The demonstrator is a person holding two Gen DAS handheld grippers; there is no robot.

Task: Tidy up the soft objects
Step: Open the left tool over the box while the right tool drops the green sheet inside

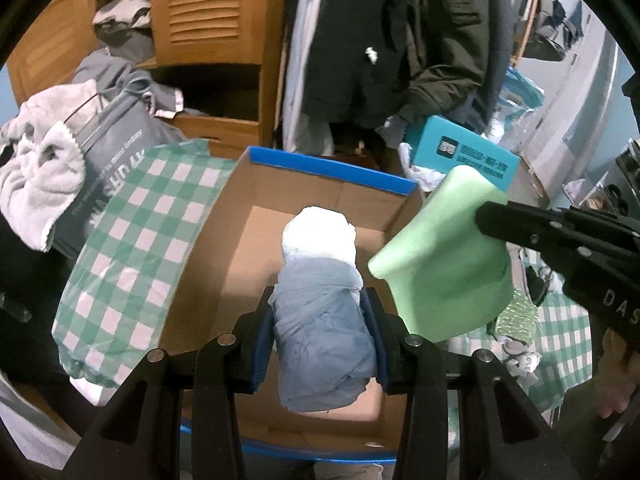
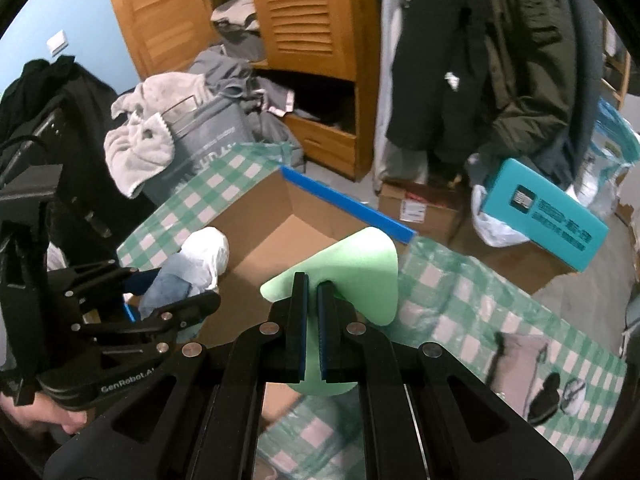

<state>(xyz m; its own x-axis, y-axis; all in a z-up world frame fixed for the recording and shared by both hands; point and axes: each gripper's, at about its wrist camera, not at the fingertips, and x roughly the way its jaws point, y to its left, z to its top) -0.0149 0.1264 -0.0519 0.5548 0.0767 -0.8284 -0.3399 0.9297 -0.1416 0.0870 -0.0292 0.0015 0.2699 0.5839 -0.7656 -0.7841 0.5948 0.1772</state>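
Note:
An open cardboard box (image 1: 224,240) with blue-taped rims sits on a green-and-white checked cloth (image 1: 132,240). My left gripper (image 1: 320,300) is shut on a rolled blue-and-white cloth bundle (image 1: 324,320) and holds it over the box's inside. My right gripper (image 2: 313,284) is shut on a light green foam sheet (image 2: 360,268), held over the box's right rim (image 2: 348,204). In the left wrist view the green sheet (image 1: 444,264) and right gripper (image 1: 492,220) come in from the right. The left gripper (image 2: 180,292) and its bundle (image 2: 200,256) show at the left of the right wrist view.
A grey bag (image 1: 108,160) draped with a pale towel (image 1: 36,168) stands left of the box. A wooden louvred wardrobe (image 2: 304,40) and hanging dark coats (image 2: 500,60) are behind. A teal box (image 2: 544,216) on cartons lies at the right. Small dark items (image 2: 544,396) lie on the cloth.

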